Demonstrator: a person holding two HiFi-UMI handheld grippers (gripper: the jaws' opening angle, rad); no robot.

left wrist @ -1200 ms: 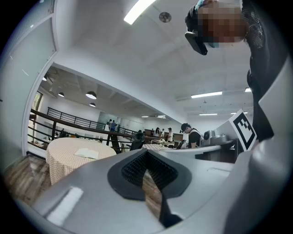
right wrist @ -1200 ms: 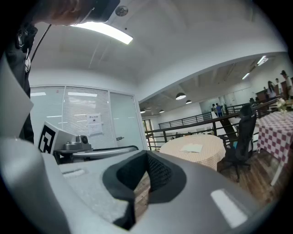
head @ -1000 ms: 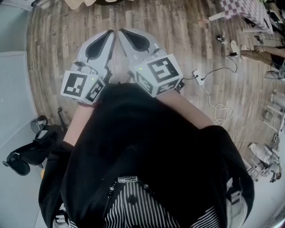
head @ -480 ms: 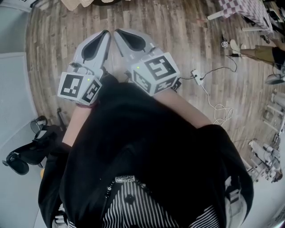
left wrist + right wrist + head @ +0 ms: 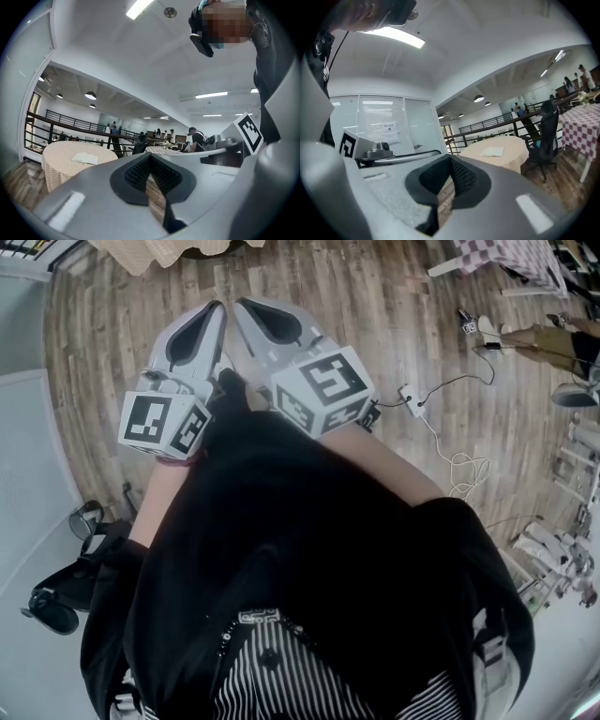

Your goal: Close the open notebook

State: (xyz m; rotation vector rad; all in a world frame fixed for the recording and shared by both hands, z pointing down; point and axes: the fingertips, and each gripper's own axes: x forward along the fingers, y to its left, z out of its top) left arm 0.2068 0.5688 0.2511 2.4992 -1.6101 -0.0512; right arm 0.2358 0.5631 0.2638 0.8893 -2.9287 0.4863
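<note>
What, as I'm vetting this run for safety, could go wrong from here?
The white cable lies loose on the wood floor; a step might snag it. The office chair stands close beside the round table, crowding the approach. Left gripper and right gripper are shut, so they might shove the notebook.

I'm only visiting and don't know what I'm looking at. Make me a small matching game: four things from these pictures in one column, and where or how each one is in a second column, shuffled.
Things
1. notebook
2. office chair
3. white cable
4. right gripper

Place or state
A. trailing across the wooden floor
B. jaws shut, nothing between them
C. lying on the round table with the beige cloth
D. black, standing beside that round table

Pairs: 1-C, 2-D, 3-A, 4-B
</note>
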